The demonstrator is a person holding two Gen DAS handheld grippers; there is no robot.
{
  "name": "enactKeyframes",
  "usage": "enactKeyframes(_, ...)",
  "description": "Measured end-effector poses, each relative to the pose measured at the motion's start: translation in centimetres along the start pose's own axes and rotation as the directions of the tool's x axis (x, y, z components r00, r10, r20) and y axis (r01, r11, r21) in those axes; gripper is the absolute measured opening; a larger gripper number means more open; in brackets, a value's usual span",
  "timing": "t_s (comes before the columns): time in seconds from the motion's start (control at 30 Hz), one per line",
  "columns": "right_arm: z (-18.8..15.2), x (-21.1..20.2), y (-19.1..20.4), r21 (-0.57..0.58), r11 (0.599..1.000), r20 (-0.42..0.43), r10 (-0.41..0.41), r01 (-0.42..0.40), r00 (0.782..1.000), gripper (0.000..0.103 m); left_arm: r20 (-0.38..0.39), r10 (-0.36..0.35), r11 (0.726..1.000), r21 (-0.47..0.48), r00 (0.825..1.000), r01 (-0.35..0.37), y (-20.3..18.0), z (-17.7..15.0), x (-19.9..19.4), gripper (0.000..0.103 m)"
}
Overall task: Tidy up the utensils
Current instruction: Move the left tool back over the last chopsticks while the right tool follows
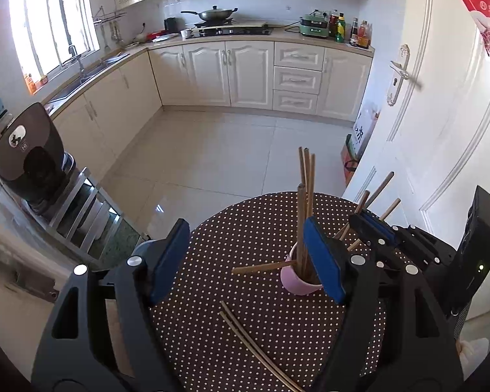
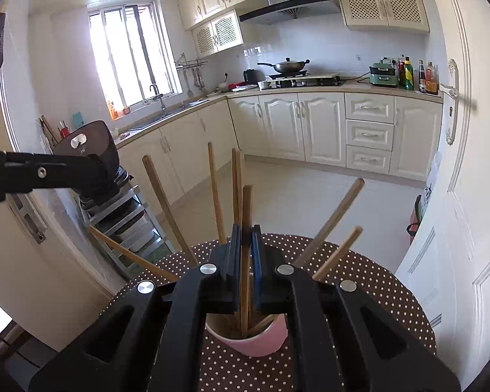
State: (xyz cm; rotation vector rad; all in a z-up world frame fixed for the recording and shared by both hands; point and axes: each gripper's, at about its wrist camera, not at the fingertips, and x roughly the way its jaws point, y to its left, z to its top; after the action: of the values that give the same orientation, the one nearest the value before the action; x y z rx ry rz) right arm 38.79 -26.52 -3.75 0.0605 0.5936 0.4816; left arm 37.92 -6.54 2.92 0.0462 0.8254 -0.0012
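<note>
A pink cup (image 1: 297,282) stands on a round brown polka-dot table (image 1: 238,343) and holds several wooden chopsticks (image 1: 305,176). One chopstick (image 1: 261,267) leans out of the cup to the left. Two chopsticks (image 1: 254,346) lie loose on the table in front of the cup. My left gripper (image 1: 248,258) is open, above the table, with the cup beside its right finger. My right gripper (image 2: 245,238) is directly over the pink cup (image 2: 254,339), shut on one upright chopstick (image 2: 246,261) whose lower end is inside the cup. The right gripper also shows in the left wrist view (image 1: 372,228).
The table sits beside a white door (image 1: 441,130) on the right. A dark appliance (image 1: 29,150) on a metal rack (image 1: 81,209) stands at the left. Kitchen cabinets (image 1: 245,75) and a tiled floor (image 1: 212,163) lie beyond the table edge.
</note>
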Motion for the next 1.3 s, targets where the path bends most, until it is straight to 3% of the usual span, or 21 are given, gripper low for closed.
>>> enactKeyframes(0.47,-1.1,-2.3,0.8,0.041,0.999,0.003,-0.033,0.033,0.999,0.006,0.003,-0.009,1.0,-0.012,1.0,0.009,1.7,-1.7,-2.0,0.072)
enactKeyframes(0.8,-2.6,-4.9,3.1,0.045,0.998,-0.013,-0.044,0.044,0.999,0.007,-0.02,-0.053,0.997,-0.052,0.998,0.052,4.4,-3.7,-3.0,0.075)
enactKeyframes(1.03,-5.4,-4.2,6.1,0.024,1.0,-0.125,-0.002,0.005,0.992,0.013,-0.103,-0.087,0.991,-0.111,0.991,0.075,7.3,-6.8,-1.7,0.075)
enactKeyframes(1.3,-8.9,-0.2,10.0,-0.007,0.999,-0.318,0.049,-0.054,0.947,0.014,-0.227,-0.123,0.98,-0.181,0.966,0.082,9.8,-10.9,1.9,0.075)
